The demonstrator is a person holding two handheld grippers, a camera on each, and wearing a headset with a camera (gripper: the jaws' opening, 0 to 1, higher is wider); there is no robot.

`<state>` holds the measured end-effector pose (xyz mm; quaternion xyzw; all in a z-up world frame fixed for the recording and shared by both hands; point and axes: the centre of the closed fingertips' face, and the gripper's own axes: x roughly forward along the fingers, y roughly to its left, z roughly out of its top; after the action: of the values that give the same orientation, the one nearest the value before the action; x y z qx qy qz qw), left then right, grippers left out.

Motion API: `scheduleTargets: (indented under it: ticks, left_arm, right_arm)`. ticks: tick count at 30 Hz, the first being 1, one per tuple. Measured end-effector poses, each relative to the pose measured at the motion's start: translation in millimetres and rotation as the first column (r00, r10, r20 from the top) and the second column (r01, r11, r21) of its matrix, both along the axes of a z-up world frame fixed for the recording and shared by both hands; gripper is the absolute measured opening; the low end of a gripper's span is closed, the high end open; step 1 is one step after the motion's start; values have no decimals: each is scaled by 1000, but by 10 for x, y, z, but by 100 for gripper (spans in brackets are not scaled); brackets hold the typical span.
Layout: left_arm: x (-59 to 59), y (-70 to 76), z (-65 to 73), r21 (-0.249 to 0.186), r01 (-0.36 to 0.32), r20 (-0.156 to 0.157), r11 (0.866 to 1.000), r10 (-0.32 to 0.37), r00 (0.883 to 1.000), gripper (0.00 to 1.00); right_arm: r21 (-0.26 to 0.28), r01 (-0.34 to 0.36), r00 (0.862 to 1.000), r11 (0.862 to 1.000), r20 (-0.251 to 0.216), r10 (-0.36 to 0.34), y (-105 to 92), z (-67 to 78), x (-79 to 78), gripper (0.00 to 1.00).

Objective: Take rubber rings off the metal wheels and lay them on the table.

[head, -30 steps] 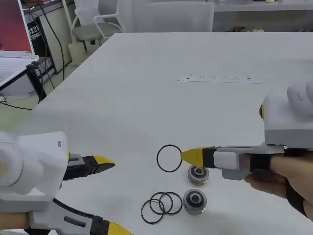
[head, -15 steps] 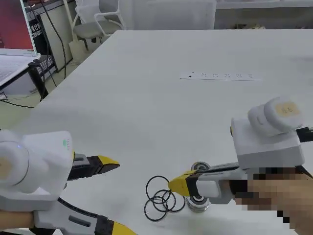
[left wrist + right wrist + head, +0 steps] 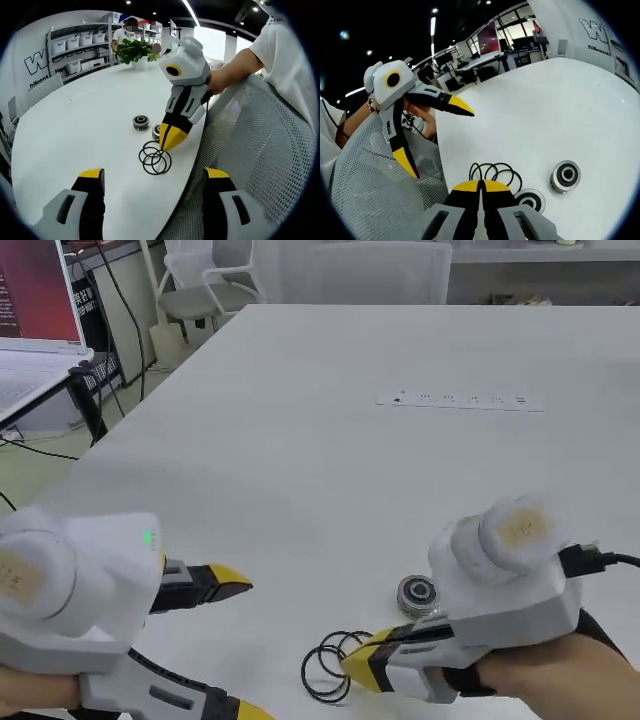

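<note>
Right gripper [image 3: 355, 665] is down low by the near edge of the white table [image 3: 350, 440], its yellow-tipped jaws pressed together. The tips sit right at the little pile of thin black rubber rings [image 3: 333, 668], touching the ring nearest the wheels. Whether one ring is pinched between them, I can't tell. In the right gripper view the closed jaws [image 3: 481, 187] point straight at the overlapping loops [image 3: 495, 172], which fan out just past the tips.

Two small round metal wheels with dark centres are close by. One [image 3: 532, 200] is just beside the gripper's nose and near the rings. The other [image 3: 566, 175] stands a little further in from the table edge, apart from the first. From the head view, one wheel [image 3: 417, 592] peeks out just beyond the gripper body.

Left gripper [image 3: 235, 645] hovers off to the left of the pile with its jaws spread wide, holding nothing. Its own view looks between the parted jaws [image 3: 152, 180] at the rings [image 3: 155, 157], which lie near the table edge with the right gripper's tip [image 3: 170, 140] resting on them and both wheels [image 3: 141, 122] just beyond.
</note>
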<state>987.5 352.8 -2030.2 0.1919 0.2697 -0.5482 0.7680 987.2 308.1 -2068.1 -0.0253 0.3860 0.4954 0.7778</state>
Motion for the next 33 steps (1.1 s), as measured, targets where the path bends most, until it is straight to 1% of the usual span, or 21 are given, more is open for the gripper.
scheduleTargets:
  ticks: [2,4,6,10,13,16,22,26,29,31,33]
  left_arm:
    - [-1,0,-1,-5,-5,-7,1000,5,1000,78]
    - [2,2,1,-5,-8,-7,1000,8,1000,78]
    - [2,3,0,-5,-8,-6,1000,8,1000,78]
    - [-6,5,-14,3,-6,-10,1000,6,1000,78]
    - [-16,21,-49,24,2,-11,1000,-2,1000,78]
    - [-20,19,-47,23,5,-12,1000,-5,1000,78]
    - [-20,22,-53,24,7,-13,1000,-6,1000,78]
    - [-18,25,-54,24,6,-13,1000,-6,1000,78]
    - [-20,25,-53,22,8,-14,1000,-8,1000,78]
    - [-19,25,-52,22,9,-13,1000,-8,1000,78]
    - [-18,25,-52,22,9,-12,1000,-8,1000,78]
  right_arm:
    - [-25,-4,1000,1000,3,4,-22,-65,-12,0]
    - [-50,-2,1000,999,21,3,-50,-112,9,0]
    - [-60,-1,1000,998,21,2,-62,-146,18,0]
    - [-59,-13,1000,998,13,14,-56,-159,-9,0]
    - [-74,-31,999,997,34,34,-52,-187,-25,0]
    - [-79,-37,998,996,42,40,-53,-191,-20,0]
    - [-79,-44,997,996,55,48,-42,-174,-13,0]
    - [-55,-48,997,997,64,51,-11,-122,-5,4]
    - [-51,-50,996,997,75,53,-7,-84,8,6]
    - [-50,-46,995,998,89,51,-15,-41,37,7]
    - [-35,-32,994,999,102,36,-25,12,84,8]
